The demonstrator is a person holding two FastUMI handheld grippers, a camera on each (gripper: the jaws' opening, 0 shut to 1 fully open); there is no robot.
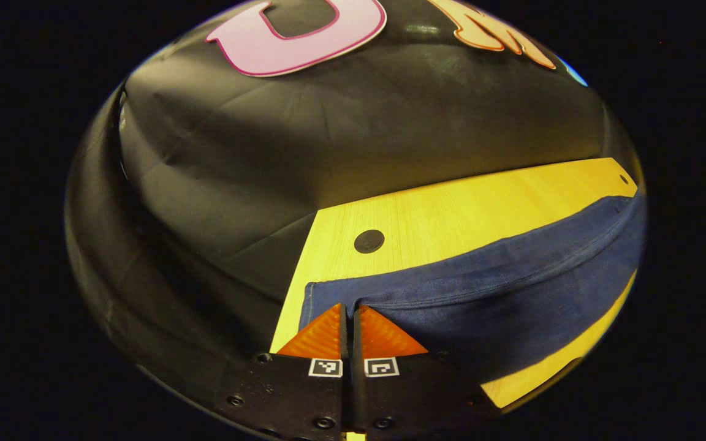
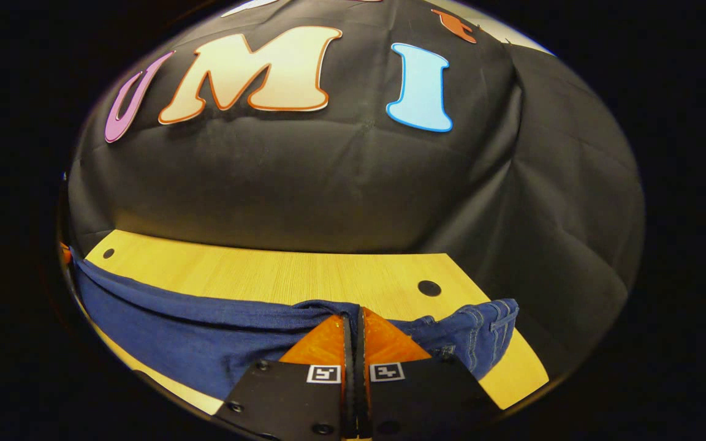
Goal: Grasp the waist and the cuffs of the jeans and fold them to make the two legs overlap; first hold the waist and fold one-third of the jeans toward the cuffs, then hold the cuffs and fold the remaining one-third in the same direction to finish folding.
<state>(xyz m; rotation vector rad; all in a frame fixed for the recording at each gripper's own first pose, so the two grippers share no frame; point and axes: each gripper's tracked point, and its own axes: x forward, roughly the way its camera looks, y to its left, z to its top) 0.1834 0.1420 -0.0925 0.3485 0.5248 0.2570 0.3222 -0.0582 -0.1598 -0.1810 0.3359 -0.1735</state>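
Left gripper pinched narrow on jeans hem, lower centre; right gripper likewise clamped on jeans atop table.

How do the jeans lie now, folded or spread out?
Cannot tell. The jeans lie as one long band across the table; their layers do not show.

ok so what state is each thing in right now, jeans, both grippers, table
dark blue denim jeans: lying long across the table, both ends pinched
left gripper: shut on the jeans at the cuff end
right gripper: shut on the jeans near the waist end
yellow wooden table: flat, far strip bare, black round holes showing
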